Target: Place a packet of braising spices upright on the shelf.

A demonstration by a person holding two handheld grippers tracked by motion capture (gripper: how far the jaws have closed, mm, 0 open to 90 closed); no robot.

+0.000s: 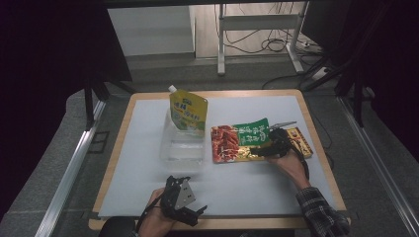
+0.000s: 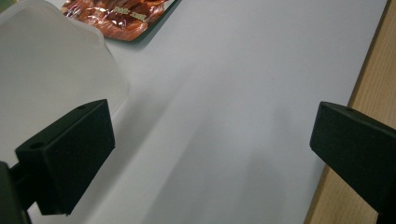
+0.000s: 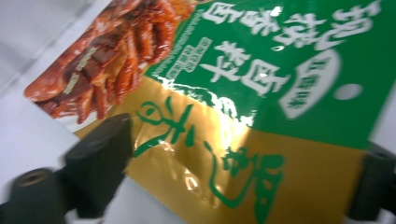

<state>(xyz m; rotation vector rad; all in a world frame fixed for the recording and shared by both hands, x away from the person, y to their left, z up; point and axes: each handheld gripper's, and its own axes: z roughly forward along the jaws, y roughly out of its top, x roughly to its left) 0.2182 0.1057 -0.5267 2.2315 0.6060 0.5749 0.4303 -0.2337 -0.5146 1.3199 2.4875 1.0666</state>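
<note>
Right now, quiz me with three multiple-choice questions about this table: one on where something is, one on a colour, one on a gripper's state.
1. Where does the yellow pouch stand?
A. in the clear tub
B. on the floor
C. on the snack pack

2. What colour is the snack pack's label panel?
A. blue
B. green
C. purple

3. How is the left gripper?
A. shut on the pouch
B. shut on the tub
C. open, holding nothing

Answers: 1 A, the pouch rises from the tub. 2 B, green with white writing. 3 C, its jaws stand apart over bare mat.
</note>
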